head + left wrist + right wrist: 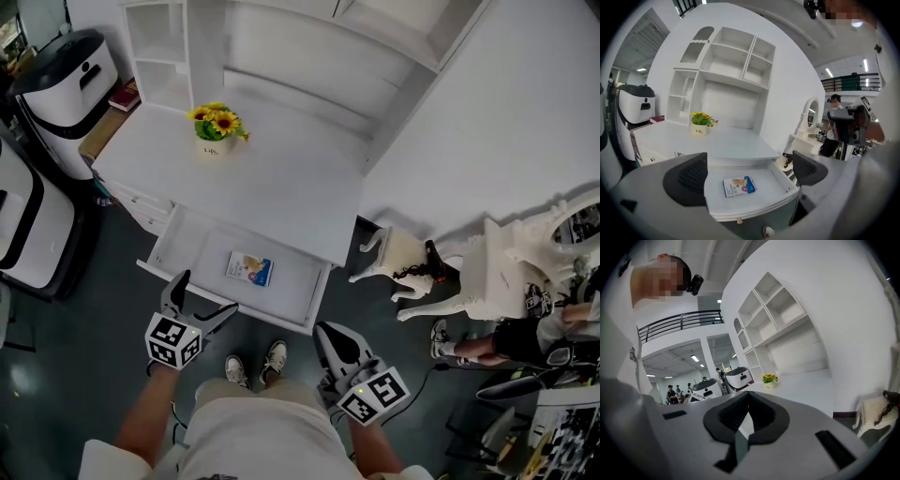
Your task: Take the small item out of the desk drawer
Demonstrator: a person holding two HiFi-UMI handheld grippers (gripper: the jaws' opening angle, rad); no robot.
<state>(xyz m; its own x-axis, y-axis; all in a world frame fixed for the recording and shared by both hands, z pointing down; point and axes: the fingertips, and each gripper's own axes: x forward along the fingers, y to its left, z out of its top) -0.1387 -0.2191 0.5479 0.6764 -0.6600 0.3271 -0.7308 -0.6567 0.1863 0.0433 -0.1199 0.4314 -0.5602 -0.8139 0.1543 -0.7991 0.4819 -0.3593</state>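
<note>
The small packet lay flat in the open drawer. It looked light, thin and bendy, so pinching one edge seemed best. Your left gripper was spread wide at the drawer's front. Your right gripper was squeezed together, holding nothing.

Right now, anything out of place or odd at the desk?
Nothing stands out. The drawer is pulled open, and the packet lies flat inside, turned a little off square. The flower pot stands upright on the desk. The left tongs are open, the right tongs shut, neither touching the packet.
</note>
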